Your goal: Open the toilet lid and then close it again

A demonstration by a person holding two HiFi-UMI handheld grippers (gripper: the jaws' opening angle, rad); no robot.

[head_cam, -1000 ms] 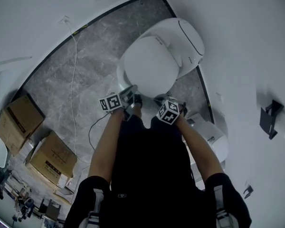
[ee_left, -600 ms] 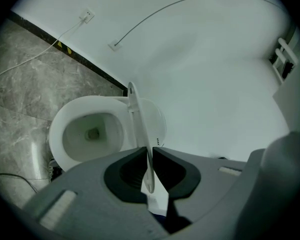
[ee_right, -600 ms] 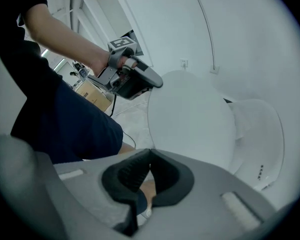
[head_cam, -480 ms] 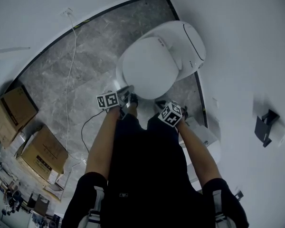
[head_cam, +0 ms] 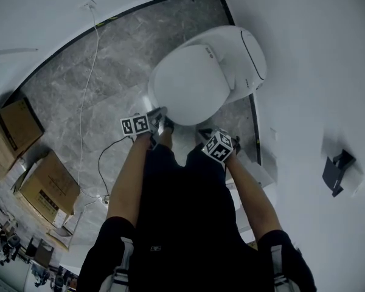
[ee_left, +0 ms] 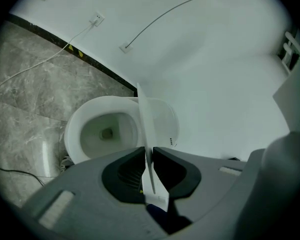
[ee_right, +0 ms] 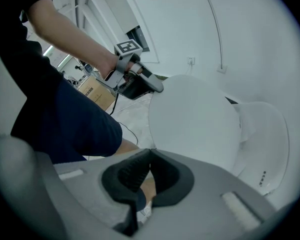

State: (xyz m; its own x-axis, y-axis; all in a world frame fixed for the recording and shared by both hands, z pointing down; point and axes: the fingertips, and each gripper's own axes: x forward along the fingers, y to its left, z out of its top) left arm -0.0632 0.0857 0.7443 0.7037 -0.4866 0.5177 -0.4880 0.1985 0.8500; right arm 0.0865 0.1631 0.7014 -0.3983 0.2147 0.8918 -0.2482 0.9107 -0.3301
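Observation:
The white toilet stands against the wall, its lid part-raised over the bowl. In the left gripper view the lid is seen edge-on above the open bowl. My left gripper is shut on the lid's front rim, pads pressed on both faces; in the head view the left gripper is at the lid's near edge. My right gripper is shut and holds nothing, just short of the lid, with the person's leg below it. The right gripper hangs beside the lid's near right edge.
Cardboard boxes stand on the marble floor at the left, and a cable runs across the floor from a wall socket. A dark holder is fixed on the right wall. The person's legs fill the space before the toilet.
My left gripper has sunk a little with the lid's rim in it, and the lid has come lower over the bowl. The right gripper has stayed almost still.

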